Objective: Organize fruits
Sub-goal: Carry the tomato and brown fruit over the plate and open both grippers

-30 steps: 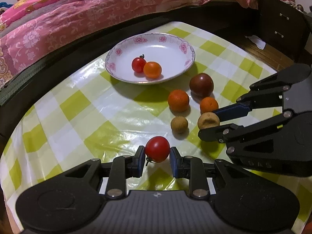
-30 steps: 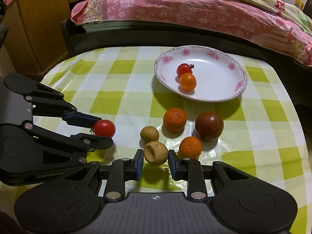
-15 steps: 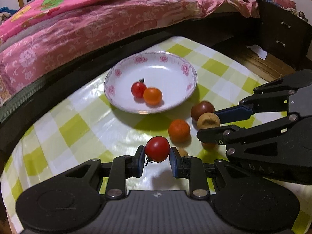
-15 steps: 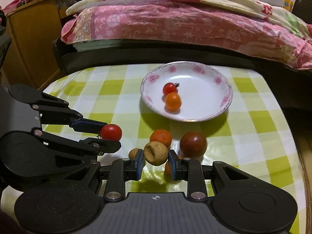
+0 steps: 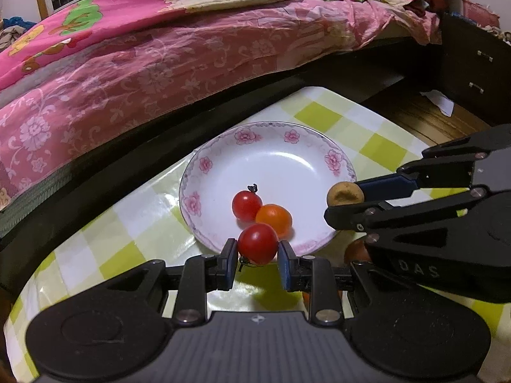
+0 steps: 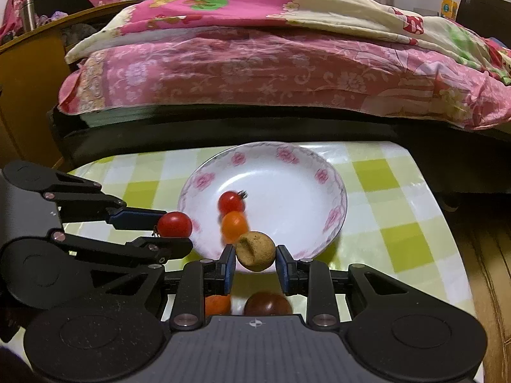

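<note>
My left gripper (image 5: 257, 252) is shut on a red cherry tomato (image 5: 257, 244) and holds it over the near rim of the white flowered plate (image 5: 297, 146). My right gripper (image 6: 254, 257) is shut on a small brown fruit (image 6: 255, 251) at the plate's (image 6: 306, 175) near edge. The plate holds a red cherry tomato (image 5: 246, 203) and a small orange fruit (image 5: 274, 219). The right gripper (image 5: 346, 198) shows at the right in the left wrist view, the left gripper (image 6: 174, 227) at the left in the right wrist view.
A dark red fruit (image 6: 267, 303) and an orange fruit (image 6: 217, 304) lie on the checked tablecloth (image 6: 383, 217) under my right gripper. A bed with a pink quilt (image 5: 159, 57) runs along the table's far side. A dark cabinet (image 5: 472, 73) stands at the right.
Both grippers have moved forward with their fruits, from over the loose fruits to the plate's near rim. The loose fruits have dropped below the grippers in view.
</note>
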{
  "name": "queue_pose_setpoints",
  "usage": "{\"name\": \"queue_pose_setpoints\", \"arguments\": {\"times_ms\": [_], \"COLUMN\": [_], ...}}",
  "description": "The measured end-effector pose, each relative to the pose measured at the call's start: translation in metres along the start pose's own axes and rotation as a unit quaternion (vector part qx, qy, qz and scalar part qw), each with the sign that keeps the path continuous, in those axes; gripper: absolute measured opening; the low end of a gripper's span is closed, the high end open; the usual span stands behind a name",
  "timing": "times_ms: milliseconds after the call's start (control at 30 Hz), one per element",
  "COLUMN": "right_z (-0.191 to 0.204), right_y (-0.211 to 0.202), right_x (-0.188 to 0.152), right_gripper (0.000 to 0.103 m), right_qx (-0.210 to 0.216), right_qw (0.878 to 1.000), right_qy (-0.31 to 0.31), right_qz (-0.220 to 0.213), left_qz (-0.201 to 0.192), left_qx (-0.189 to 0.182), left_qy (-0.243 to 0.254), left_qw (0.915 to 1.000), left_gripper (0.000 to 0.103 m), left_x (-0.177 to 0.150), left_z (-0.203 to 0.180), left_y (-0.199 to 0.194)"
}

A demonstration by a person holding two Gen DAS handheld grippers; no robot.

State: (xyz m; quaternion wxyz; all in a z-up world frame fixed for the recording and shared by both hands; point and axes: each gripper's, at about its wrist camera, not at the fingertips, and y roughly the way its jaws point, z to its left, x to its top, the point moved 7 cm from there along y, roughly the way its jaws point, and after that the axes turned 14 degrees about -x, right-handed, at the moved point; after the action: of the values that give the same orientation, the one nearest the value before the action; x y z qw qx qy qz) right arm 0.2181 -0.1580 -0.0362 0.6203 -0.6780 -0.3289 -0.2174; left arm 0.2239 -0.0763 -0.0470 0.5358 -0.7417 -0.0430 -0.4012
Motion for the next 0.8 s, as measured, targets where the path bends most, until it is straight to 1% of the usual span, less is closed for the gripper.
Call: {"name": "queue_pose_setpoints", "arguments": {"times_ms": [300,800], "right_z": [-0.001,-0.003], "right_y": [0.025,0.043], "right_x": [0.003,0.007], "right_gripper": [0.024,0.025], "right_qx": [-0.005,-0.005], "right_qw": [1.000,1.000], "right_qy": [-0.016,-0.017], "right_qz": [0.010,0.019], "left_qz": [0.014,0.018], "left_qx": [0.009,0.009], "left_qy": [0.011,0.006], "left_qw": [0.9998,0.9998], "left_gripper": [0.035,0.035], "left_x": [0.000,0.003], "left_z": [0.008,0.015], "left_y": [0.020,0.030]}}
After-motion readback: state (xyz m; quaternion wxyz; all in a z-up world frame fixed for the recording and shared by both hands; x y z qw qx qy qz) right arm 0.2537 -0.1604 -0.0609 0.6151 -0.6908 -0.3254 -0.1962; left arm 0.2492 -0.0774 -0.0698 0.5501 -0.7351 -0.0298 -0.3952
